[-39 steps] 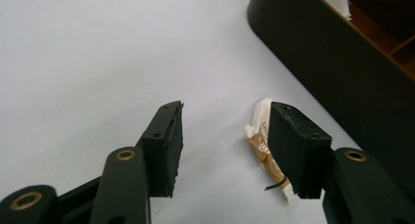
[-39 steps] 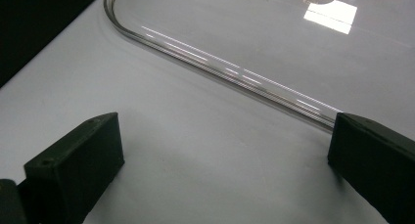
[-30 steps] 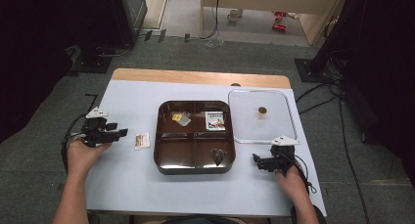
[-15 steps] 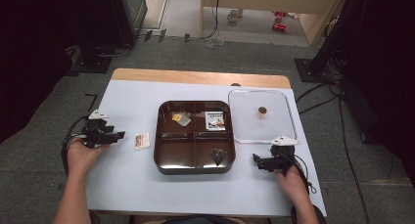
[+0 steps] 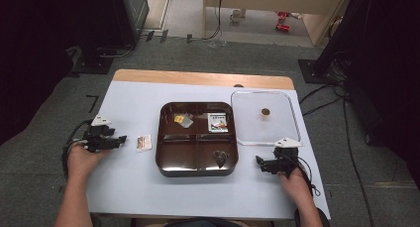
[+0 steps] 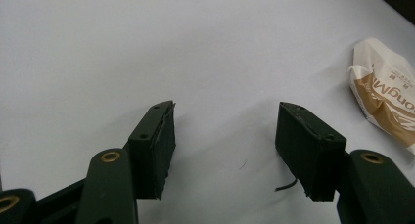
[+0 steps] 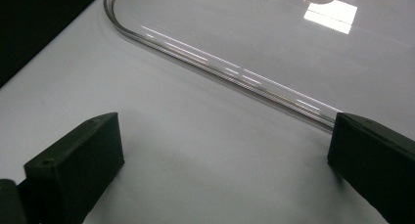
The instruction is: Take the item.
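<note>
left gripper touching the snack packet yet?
Apart. The left gripper view shows the left gripper with open jaws, which have just been opening, nothing between them; bare table separates them from the snack packet.

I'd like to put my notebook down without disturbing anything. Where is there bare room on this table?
The white table is bare along its near edge, between the two forearms, and along the far edge behind the dark brown four-compartment tray. It is crowded mid-table: small beige snack packet, tray, and clear square plastic lid side by side.
</note>
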`<state>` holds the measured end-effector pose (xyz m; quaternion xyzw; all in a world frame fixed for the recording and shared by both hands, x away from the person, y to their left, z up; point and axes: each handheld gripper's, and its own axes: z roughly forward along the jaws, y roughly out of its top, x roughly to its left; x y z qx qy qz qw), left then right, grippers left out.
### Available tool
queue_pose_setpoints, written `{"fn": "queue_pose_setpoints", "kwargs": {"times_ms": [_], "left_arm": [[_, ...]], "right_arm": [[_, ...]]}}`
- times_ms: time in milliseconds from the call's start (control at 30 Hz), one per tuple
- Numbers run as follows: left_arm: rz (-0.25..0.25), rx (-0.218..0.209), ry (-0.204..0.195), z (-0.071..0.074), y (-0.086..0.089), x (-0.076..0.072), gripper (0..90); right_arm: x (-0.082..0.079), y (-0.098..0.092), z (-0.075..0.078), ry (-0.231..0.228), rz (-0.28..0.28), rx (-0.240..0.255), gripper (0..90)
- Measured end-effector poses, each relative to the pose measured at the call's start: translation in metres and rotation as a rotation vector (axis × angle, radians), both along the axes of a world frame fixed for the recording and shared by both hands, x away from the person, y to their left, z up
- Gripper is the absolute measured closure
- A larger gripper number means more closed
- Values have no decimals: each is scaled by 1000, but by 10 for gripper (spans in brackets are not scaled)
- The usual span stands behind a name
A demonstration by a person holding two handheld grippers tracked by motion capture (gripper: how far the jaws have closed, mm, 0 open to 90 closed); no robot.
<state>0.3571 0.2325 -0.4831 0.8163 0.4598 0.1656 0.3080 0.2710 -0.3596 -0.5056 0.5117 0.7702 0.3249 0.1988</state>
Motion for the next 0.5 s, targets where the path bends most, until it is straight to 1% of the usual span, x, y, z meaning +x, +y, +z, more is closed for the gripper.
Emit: {"fn": "queue_pose_setpoints", "kwargs": {"times_ms": [33, 67, 100, 133, 267, 333, 367, 500], "left_arm": [[1, -9, -4, -1, 1, -1, 399], [-15, -26, -22, -3, 2, -3, 360], [-15, -26, -22, -3, 2, -3, 347], [-14, -25, -47, -6, 1, -6, 345], [-6, -38, -62, -7, 2, -8, 343], [4, -48, -81, -9, 2, -10, 342], [8, -56, -97, -11, 3, -12, 340], [9, -54, -97, -11, 2, -12, 340]], "right_arm": [[0, 0, 0, 0, 0, 0, 0], [0, 0, 0, 0, 0, 0, 0], [0, 0, 0, 0, 0, 0, 0], [0, 0, 0, 0, 0, 0, 0], [0, 0, 0, 0, 0, 0, 0], [0, 0, 0, 0, 0, 0, 0], [0, 0, 0, 0, 0, 0, 0], [0, 0, 0, 0, 0, 0, 0]]}}
